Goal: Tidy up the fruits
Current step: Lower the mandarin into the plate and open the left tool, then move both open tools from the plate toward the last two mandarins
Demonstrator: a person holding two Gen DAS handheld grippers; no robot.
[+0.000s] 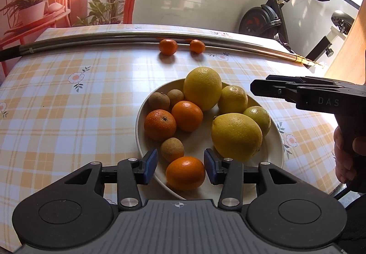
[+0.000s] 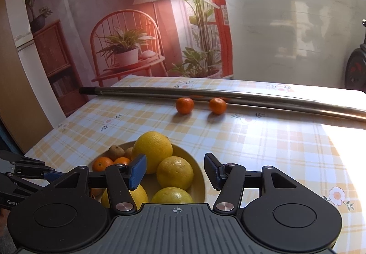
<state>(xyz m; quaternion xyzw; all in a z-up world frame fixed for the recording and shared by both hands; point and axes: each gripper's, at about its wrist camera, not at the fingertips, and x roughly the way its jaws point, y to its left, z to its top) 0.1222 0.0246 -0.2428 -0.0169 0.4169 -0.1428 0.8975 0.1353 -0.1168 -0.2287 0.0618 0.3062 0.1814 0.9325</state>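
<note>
- Most fruit sits in my shallow cream ceramic bowl [image 1: 272,158]; two small orange mandarins [image 1: 168,46] lie well apart from it, against the long steel pole [image 1: 91,39] across the checked yellow tabletop [image 1: 68,105]
- My left gripper [image 1: 180,166] has jaws wide, straddling the near mandarin [image 1: 185,173], not touching it
- My right gripper [image 2: 175,172] hangs over the lemons [image 2: 175,172], jaws wide, empty

White letters "DAS" on the right gripper [image 1: 258,89] body, right of the plate [image 1: 146,103]; "Gen", cut off, on the left gripper [image 2: 51,174] body.
</note>
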